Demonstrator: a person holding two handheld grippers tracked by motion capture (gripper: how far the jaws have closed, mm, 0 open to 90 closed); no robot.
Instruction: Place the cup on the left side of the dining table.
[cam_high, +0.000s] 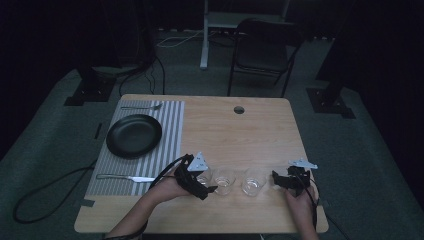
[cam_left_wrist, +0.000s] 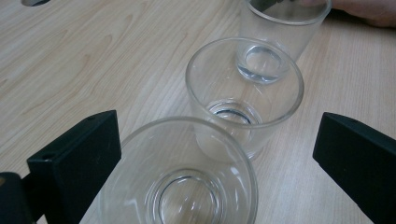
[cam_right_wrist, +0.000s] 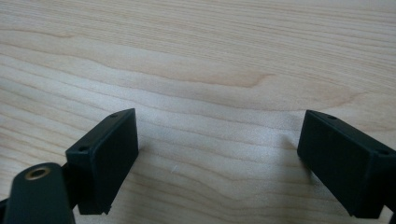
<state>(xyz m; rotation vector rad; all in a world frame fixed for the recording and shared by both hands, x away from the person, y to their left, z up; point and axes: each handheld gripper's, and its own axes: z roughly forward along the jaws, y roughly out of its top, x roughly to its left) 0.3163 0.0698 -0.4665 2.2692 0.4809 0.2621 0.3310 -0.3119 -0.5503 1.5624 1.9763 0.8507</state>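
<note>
Both grippers sit at the near bench edge: left gripper (cam_high: 207, 184) with jaws apart around the nearest glass (cam_left_wrist: 180, 179), not touching it; right gripper (cam_high: 276, 180) with jaws apart over bare wood. Three glasses stand in a row between them. Farther left, a black plate (cam_high: 133, 135) rests on a striped mat (cam_high: 170, 131).

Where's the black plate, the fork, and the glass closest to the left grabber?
black plate (cam_high: 134, 135), high view, middle of its dish.
fork (cam_high: 141, 107), high view, along its handle.
nearest glass (cam_left_wrist: 180, 205), left gripper view, its base, between the open jaws.
</note>
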